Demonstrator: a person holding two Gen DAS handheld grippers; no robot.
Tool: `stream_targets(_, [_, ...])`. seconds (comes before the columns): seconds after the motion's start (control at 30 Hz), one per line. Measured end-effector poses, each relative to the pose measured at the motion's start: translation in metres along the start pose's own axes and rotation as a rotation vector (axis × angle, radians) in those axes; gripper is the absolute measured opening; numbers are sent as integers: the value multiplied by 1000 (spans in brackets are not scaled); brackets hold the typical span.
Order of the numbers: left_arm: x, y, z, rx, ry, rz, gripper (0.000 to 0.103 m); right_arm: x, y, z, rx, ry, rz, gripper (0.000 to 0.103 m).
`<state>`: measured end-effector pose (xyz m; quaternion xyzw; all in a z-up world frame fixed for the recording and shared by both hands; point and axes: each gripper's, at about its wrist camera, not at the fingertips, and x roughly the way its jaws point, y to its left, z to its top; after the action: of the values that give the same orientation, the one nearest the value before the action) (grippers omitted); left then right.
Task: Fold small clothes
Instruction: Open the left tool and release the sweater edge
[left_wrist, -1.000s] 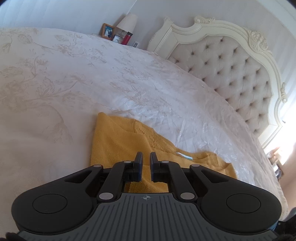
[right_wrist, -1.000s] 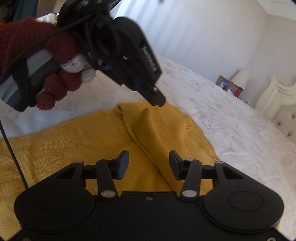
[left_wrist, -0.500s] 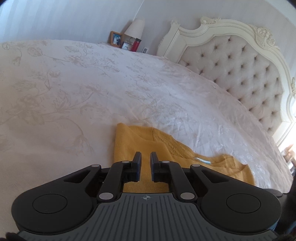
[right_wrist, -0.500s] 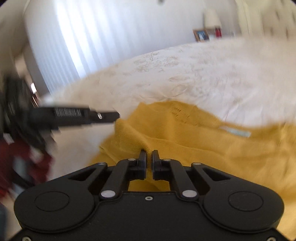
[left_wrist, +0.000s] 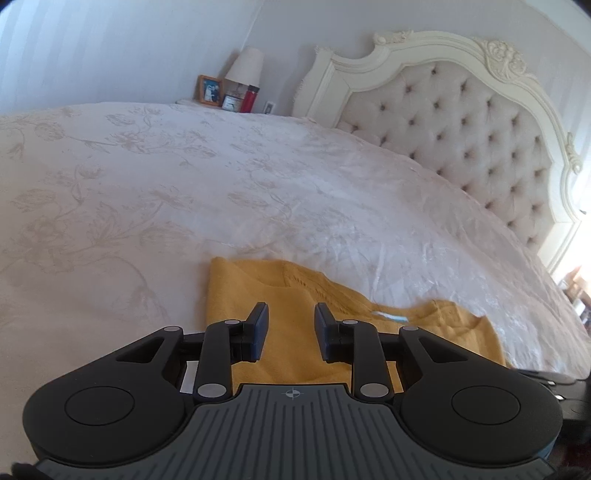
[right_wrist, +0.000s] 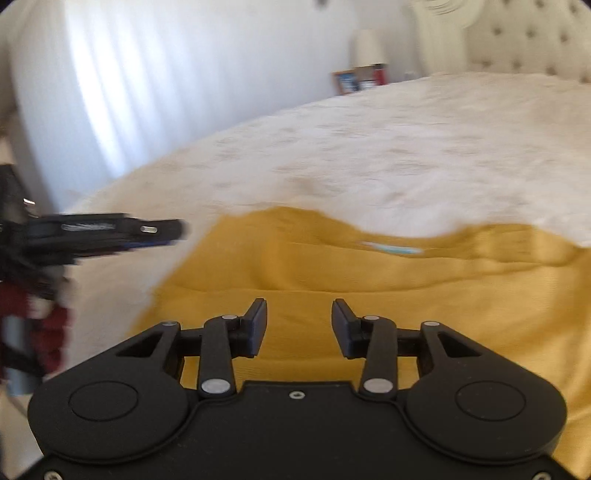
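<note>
Both the left gripper (left_wrist: 291, 332) and right gripper (right_wrist: 298, 328), jaws opening and empty, hover over a mustard-yellow knitted sweater (right_wrist: 461, 291) on a white floral bedspread (left_wrist: 184, 177); the sweater's near edge is hidden.

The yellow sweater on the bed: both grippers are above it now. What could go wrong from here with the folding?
1. The left gripper and right gripper are both opening with nothing between the pads, so the yellow sweater lies free and its folded-in side may spring open.
2. The right wrist view is blurred, so a hurried regrasp may miss the edge.
3. The knit shows ridges near the label; these may be folded in.
</note>
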<state>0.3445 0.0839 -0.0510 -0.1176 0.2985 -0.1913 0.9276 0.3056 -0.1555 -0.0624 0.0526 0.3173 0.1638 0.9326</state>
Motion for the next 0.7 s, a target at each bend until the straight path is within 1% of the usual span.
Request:
stream_targets(0.03, [1, 0, -1, 1, 7, 0, 27, 2, 2, -1, -24, 0, -40, 50])
stream_targets(0.07, [2, 1, -1, -1, 14, 1, 27, 4, 3, -1, -42, 6, -58, 50])
stream_targets(0.17, [2, 7, -1, -28, 20, 7, 27, 17, 12, 2, -117, 38, -81, 50])
stream_targets(0.2, [3, 9, -1, -33, 24, 9, 28, 28, 16, 6, -158, 68, -94, 50])
stream_targets(0.27, [4, 12, -2, -40, 30, 14, 28, 46, 16, 4, -188, 129, -113, 50])
stream_targets(0.3, [4, 14, -2, -44, 35, 14, 29, 52, 15, 4, -184, 134, -116, 49])
stream_targets(0.37, [5, 17, -1, -54, 41, 15, 30, 59, 12, 9, -175, 112, -141, 49])
stream_targets(0.4, [4, 20, -1, -59, 42, 22, 30, 57, 14, 12, -179, 92, -168, 49])
stream_targets(0.43, [4, 22, 0, -63, 40, 27, 30, 50, 19, 13, -187, 67, -177, 51])
stream_targets(0.5, [3, 25, 1, -70, 36, 38, 30, 37, 30, 15, -199, 21, -114, 51])
stream_targets(0.57, [2, 28, 2, -73, 38, 46, 30, 26, 49, 13, -245, 2, -49, 51])
stream_targets(0.63, [2, 28, 2, -67, 40, 52, 30, 21, 67, 8, -296, 2, 0, 50])
stream_targets(0.7, [1, 27, 3, -59, 37, 53, 31, 22, 80, 2, -314, 25, 42, 50])
